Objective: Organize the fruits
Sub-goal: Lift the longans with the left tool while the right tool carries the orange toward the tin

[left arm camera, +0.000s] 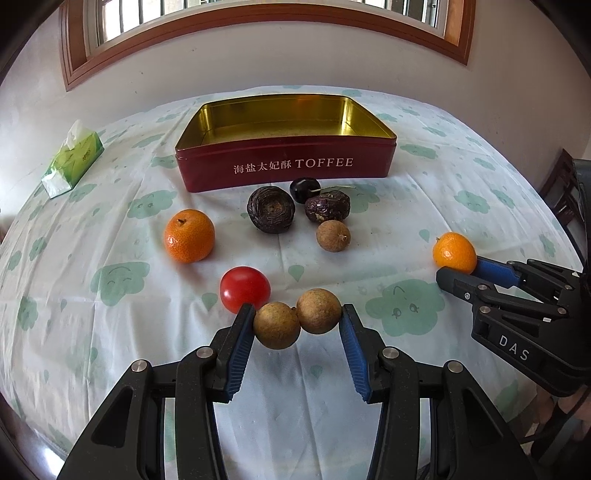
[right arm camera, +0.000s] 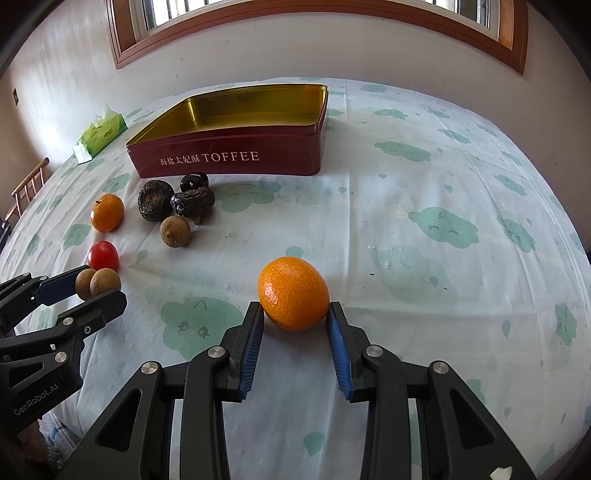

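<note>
Both pickups done. My left gripper (left arm camera: 298, 320) clamps two longans (left arm camera: 297, 322); my right gripper (right arm camera: 295, 314) clamps a small orange (right arm camera: 293, 298), near the tablecloth. Next: carry both over the empty toffee tin (left arm camera: 284, 168), then release inside.

Home dining room: clothed table (left arm camera: 110, 332), wood-framed window (left arm camera: 258, 22).
</note>
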The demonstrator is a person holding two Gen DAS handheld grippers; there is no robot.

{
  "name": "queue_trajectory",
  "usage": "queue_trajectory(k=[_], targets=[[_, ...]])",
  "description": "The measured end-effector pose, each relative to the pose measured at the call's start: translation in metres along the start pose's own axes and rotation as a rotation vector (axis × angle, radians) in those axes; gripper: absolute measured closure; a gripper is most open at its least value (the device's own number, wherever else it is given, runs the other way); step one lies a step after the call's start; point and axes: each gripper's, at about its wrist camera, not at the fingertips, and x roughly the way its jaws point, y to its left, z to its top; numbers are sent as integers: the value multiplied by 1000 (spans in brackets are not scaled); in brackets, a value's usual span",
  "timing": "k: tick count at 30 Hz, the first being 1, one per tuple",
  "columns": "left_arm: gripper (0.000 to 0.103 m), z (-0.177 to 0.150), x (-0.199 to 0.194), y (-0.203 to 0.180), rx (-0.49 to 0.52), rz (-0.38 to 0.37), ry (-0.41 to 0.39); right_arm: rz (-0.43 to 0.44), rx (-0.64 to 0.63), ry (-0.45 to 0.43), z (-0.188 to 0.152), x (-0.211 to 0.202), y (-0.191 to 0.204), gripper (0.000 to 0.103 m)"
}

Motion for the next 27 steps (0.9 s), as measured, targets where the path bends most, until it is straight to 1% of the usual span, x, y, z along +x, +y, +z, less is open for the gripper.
queue_trajectory(k=[14, 22, 25, 27], targets=[[55, 6, -9, 18, -48, -7, -38, -6, 14, 4, 4, -1, -2, 71], [55, 19, -14, 28, -42, -6, -66, -5, 14, -12, 18, -5, -4, 73], [55, 28, -16, 33, -42, -3, -90, 0, 8, -20, 26, -7, -3, 74], [55, 36, -17, 38, -47, -2, -106, 2, 4, -28, 32, -9, -3, 82]])
